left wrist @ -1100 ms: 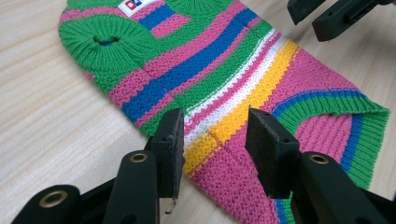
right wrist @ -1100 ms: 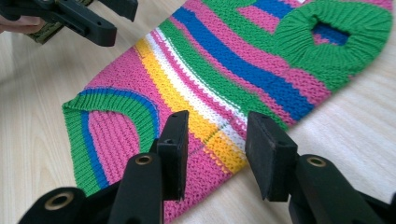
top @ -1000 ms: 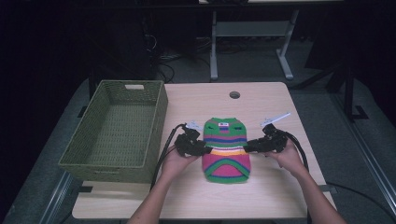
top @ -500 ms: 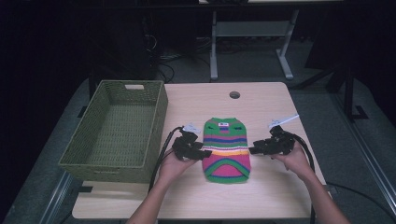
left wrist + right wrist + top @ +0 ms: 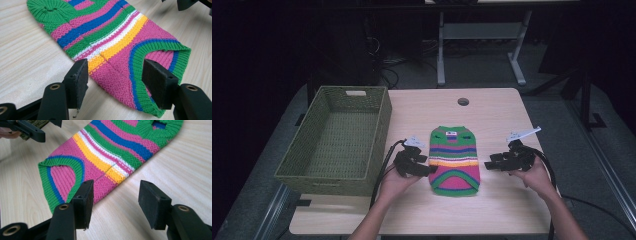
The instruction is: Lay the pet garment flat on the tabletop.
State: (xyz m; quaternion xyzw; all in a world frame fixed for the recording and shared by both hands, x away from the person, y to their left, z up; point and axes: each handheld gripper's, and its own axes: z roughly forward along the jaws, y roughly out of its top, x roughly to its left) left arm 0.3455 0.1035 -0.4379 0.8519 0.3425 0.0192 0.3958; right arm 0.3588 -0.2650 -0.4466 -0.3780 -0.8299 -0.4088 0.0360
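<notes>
- While the striped knit sweater (image 5: pixel 455 160) lies flat on the wooden table (image 5: pixel 492 210), both grippers sit beside it with nothing in their grasp.
- Left gripper (image 5: pixel 428 171): its jaws have just been opening and now stand wide. In the left gripper view the sweater's near edge (image 5: pixel 117 75) lies between the 2 pads, but neither pad presses on the cloth.
- Right gripper (image 5: pixel 488 164): its jaws have just been opening too. In the right gripper view they are spread over bare table just off the sweater's side (image 5: pixel 105 185), holding nothing.
- Where the garment is: middle of the table, neck end pointing away from the person, green hem nearest them, a little apart from the green woven basket (image 5: pixel 337 140) at the left, which holds nothing.
- Done, as I judge it: the sweater looks smoothed out and narrow, with no sleeve sticking out at either side — the side folds seem finished and released.
- Left, as I judge it: folding it shorter, then lifting it into the basket — neither step has begun.
</notes>
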